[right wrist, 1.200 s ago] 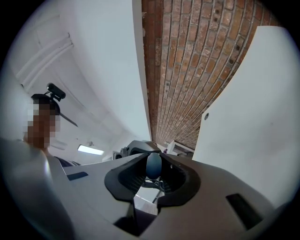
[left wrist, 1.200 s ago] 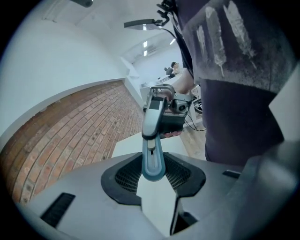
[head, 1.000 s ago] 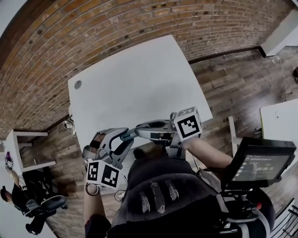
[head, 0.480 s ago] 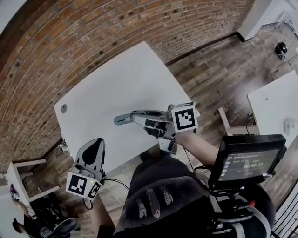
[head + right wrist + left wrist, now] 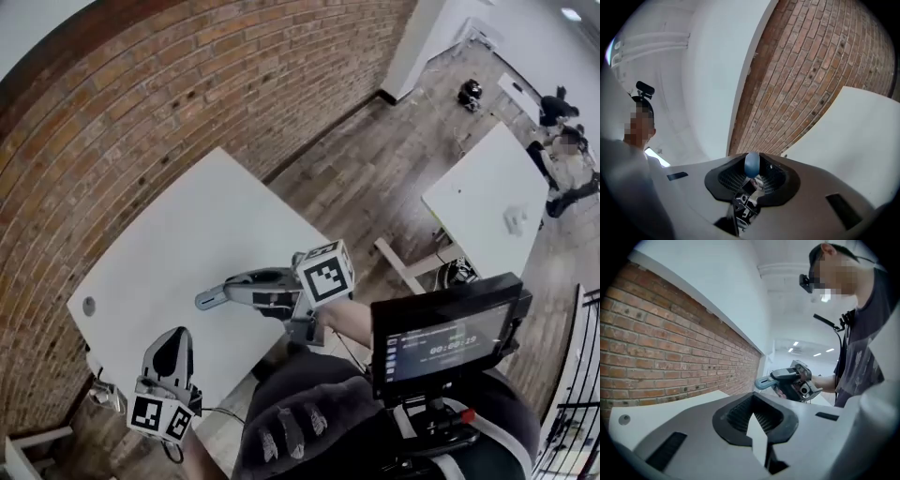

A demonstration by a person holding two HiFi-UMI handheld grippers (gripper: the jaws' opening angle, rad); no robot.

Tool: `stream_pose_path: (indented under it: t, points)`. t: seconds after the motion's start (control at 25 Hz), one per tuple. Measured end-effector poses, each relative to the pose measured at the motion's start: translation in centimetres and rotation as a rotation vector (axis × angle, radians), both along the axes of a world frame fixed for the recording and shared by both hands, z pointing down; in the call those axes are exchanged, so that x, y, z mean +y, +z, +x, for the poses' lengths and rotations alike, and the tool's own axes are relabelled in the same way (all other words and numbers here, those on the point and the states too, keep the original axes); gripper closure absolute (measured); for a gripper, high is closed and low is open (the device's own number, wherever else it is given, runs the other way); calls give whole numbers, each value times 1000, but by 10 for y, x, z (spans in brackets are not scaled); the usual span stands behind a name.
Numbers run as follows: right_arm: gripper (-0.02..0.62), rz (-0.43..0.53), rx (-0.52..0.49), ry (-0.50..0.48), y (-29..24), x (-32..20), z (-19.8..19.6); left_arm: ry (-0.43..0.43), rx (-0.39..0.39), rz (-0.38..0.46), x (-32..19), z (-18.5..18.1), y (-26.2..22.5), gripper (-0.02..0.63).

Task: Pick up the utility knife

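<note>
1. The left gripper [image 5: 172, 345] hangs shut and empty beyond the table's [image 5: 187, 234] near edge, apparently parked clear.
2. The utility knife [image 5: 230, 289] is held just above the table, blue end leftward.
3. The right gripper [image 5: 277, 292] clamps it narrowly; the pick-up looks done.

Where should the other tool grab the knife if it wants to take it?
Probably by the blue end of the knife: it is the part sticking out past the right tool, which grips the rest. Come from the left, across its length, because it lies about level and points that way. The left tool is shut and would have to open first.
</note>
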State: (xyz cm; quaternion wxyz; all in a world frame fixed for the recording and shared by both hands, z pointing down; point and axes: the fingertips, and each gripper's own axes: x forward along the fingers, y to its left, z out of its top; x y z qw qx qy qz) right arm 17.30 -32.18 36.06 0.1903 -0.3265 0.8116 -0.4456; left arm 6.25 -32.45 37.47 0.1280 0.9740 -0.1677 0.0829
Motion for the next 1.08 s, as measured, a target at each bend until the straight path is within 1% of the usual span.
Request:
stream_pose_path:
  t: [0.08, 0.12, 0.24, 0.36, 0.44, 0.52, 0.64, 0.76, 0.84, 0.92, 0.96, 1.08]
  points:
    - [528, -8, 19, 5, 3, 10, -13, 18, 17, -30, 7, -7, 9, 611]
    - [528, -7, 47, 19, 4, 17, -13, 37, 31, -42, 11, -5, 13, 611]
    - [528, -4, 127, 79, 0, 29, -6, 117, 88, -62, 19, 11, 21, 611]
    - [528, -14, 154, 130, -4, 40, -1, 193, 111, -66, 23, 25, 27, 609]
    - [528, -27, 162, 150, -3, 48, 1, 213, 117, -66, 24, 29, 29, 609]
    - [528, -36, 165, 160, 0, 53, 4, 217, 121, -70, 23, 31, 31, 611]
    - [528, -26, 154, 158, 1, 47, 9, 206, 111, -70, 18, 31, 32, 610]
    - [528, 10, 119, 133, -3, 35, 15, 177, 78, -60, 13, 31, 29, 611]
    - [528, 43, 91, 104, -8, 35, 22, 143, 48, -37, 17, 34, 24, 609]
    - [528, 64, 71, 96, -10, 45, 41, 116, 32, -15, 26, 50, 22, 609]
    - [528, 75, 69, 107, -11, 50, 59, 116, 37, -4, 29, 66, 22, 609]
    - [528, 128, 89, 181, -18, 68, 131, 167, 83, 36, 34, 137, 16, 610]
